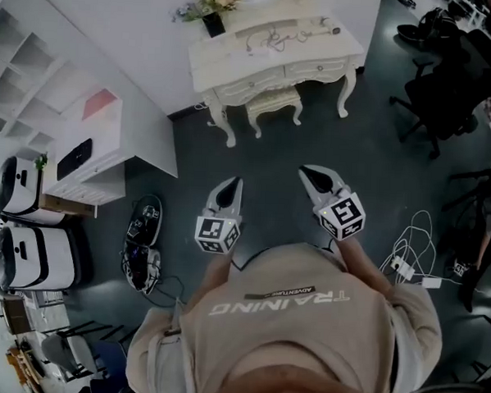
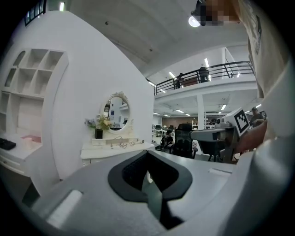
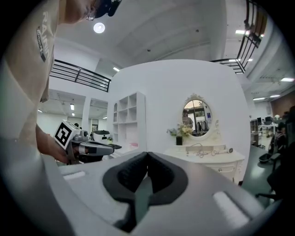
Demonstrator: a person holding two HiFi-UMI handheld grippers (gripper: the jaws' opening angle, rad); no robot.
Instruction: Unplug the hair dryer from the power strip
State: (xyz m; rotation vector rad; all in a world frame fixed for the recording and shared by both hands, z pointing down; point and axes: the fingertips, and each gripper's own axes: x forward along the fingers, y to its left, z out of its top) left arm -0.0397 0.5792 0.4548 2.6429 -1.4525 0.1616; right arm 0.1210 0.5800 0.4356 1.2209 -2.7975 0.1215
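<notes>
The hair dryer (image 1: 313, 26) lies on a white dressing table (image 1: 236, 64) a few steps ahead, its cord (image 1: 274, 39) looped beside it. The right gripper view shows the dryer (image 3: 224, 150) small on the tabletop, under an oval mirror (image 3: 197, 112). From here I cannot make out the power strip on the table. My left gripper (image 1: 230, 185) and right gripper (image 1: 310, 174) are held side by side at chest height over the dark floor, pointing at the table. Both are shut and empty, as each gripper's own view shows (image 2: 147, 156) (image 3: 146, 157).
A white stool (image 1: 273, 103) is tucked under the table, and a flower vase (image 1: 212, 17) stands at its left end. White shelving (image 1: 38, 74) runs along the left. Black office chairs (image 1: 449, 79) stand at the right. White cables and adapters (image 1: 410, 262) lie on the floor near my right side.
</notes>
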